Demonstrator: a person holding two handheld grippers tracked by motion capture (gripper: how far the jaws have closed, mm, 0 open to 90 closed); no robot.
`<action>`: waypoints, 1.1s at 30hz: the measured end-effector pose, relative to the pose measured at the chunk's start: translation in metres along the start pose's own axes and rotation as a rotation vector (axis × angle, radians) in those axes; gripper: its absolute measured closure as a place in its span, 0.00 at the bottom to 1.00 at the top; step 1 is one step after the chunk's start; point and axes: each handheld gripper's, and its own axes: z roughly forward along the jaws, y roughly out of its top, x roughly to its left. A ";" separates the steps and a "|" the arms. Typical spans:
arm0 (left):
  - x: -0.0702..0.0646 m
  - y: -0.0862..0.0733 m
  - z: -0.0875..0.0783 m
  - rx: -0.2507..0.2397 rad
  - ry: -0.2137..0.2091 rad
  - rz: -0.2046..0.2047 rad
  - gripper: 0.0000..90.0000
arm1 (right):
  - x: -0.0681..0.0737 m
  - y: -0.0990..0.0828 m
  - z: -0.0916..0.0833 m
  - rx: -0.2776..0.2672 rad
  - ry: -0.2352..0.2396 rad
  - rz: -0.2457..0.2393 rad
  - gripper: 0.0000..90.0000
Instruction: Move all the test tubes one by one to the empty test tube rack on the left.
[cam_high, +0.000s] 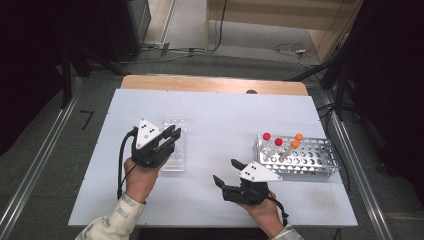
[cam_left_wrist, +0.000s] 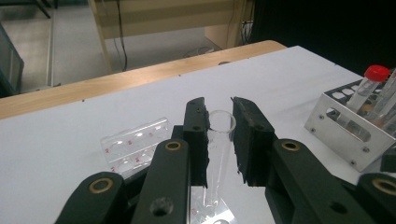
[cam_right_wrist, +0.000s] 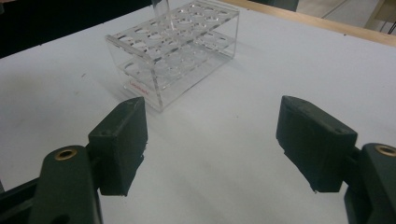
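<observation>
Gripping a clear uncapped tube (cam_left_wrist: 219, 154) between its jaws above the clear rack (cam_high: 173, 145) at table-left, the left gripper (cam_high: 170, 135) is clamped on it, while the right gripper (cam_high: 226, 172), jaws wide and empty, rests near the metal rack (cam_high: 305, 160) holding capped tubes (cam_high: 272, 145).

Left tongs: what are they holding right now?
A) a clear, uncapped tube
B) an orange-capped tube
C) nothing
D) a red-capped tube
A: in the left gripper view the left tongs are clamped on a clear uncapped tube, its open rim showing between the pads, above the clear plastic rack; the capped tubes stand in the metal rack.
</observation>
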 end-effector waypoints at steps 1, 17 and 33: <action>0.000 -0.001 0.001 0.001 0.004 0.002 0.85 | 0.000 0.000 0.000 0.000 -0.001 0.000 0.26; -0.006 -0.020 0.014 0.045 0.041 0.037 0.85 | 0.001 0.000 -0.001 0.004 -0.008 0.002 0.26; -0.007 -0.036 0.023 0.091 0.048 0.031 0.84 | 0.001 -0.001 -0.003 0.004 -0.010 -0.006 0.26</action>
